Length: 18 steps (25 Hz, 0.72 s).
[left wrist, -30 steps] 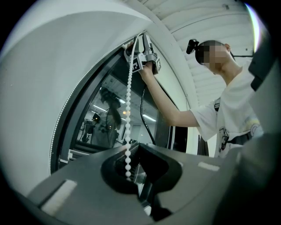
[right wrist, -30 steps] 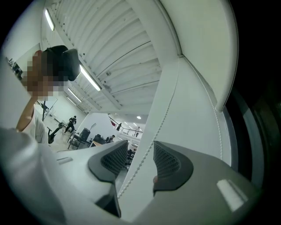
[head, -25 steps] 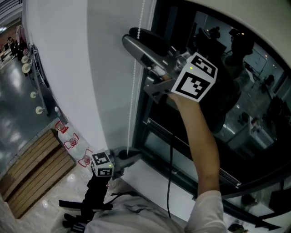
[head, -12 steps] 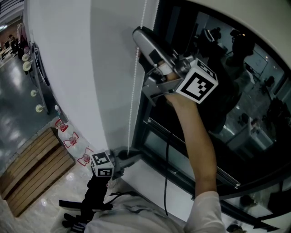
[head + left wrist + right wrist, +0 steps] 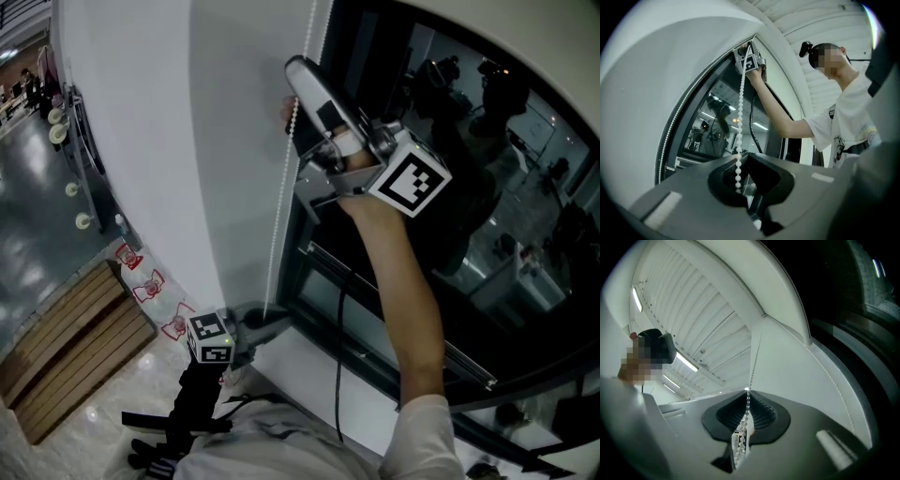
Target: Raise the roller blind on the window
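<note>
A white bead chain (image 5: 277, 206) hangs beside the dark window (image 5: 487, 187), against a white wall (image 5: 141, 141). High on it is my right gripper (image 5: 295, 73), also seen from below (image 5: 749, 61). Its jaws are closing and the chain (image 5: 751, 376) runs between the ribbed pads (image 5: 761, 416), which meet on it at the tips (image 5: 747, 401). Low down near the sill, my left gripper (image 5: 265, 319) is shut on the chain's lower part (image 5: 740, 117), whose beads end in the jaw notch (image 5: 739, 180). A second strand (image 5: 675, 126) follows the window frame. The blind itself I cannot make out.
A white window sill (image 5: 309, 375) runs below the glass. A black cable (image 5: 339, 375) hangs from the right gripper. Far below lie a wooden bench (image 5: 66, 356) and a shiny floor (image 5: 37, 244). The person's arm (image 5: 412, 309) reaches up in front of the window.
The right gripper has moved up and right onto the chain, and its two fingers, spread apart a second ago, have come together around it. The left gripper has stayed put.
</note>
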Motion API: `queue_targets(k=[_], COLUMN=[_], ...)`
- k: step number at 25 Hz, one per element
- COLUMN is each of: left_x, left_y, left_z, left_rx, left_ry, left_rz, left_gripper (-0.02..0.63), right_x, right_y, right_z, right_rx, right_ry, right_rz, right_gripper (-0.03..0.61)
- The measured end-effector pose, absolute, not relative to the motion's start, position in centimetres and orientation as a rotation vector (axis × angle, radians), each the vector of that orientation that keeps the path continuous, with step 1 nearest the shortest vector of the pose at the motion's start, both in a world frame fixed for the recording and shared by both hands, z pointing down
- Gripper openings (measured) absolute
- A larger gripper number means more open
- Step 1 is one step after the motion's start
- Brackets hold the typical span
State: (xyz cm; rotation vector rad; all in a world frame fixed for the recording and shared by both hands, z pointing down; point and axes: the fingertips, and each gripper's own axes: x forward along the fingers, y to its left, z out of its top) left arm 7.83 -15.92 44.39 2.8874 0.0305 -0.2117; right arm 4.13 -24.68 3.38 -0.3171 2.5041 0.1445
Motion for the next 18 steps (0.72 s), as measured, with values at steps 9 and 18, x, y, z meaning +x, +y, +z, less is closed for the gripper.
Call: queue_targets(k=[9,18], left_x=[8.3,8.7], left_y=[-16.0,-16.0], left_z=[44.9,44.3], left_rx=[2.869,2.885], left_ry=[0.038,0.059], left_rz=[-0.195,-0.201], left_gripper=[-0.002,-0.002], right_x=[6.3,5.2], right_y=[-24.7,-22.8], right_z=[3.8,6.0], right_rx=[-0.322,-0.391], right_ry=[2.455,2.513], right_rz=[0.09,0.198], right_gripper=[0.014,0.012])
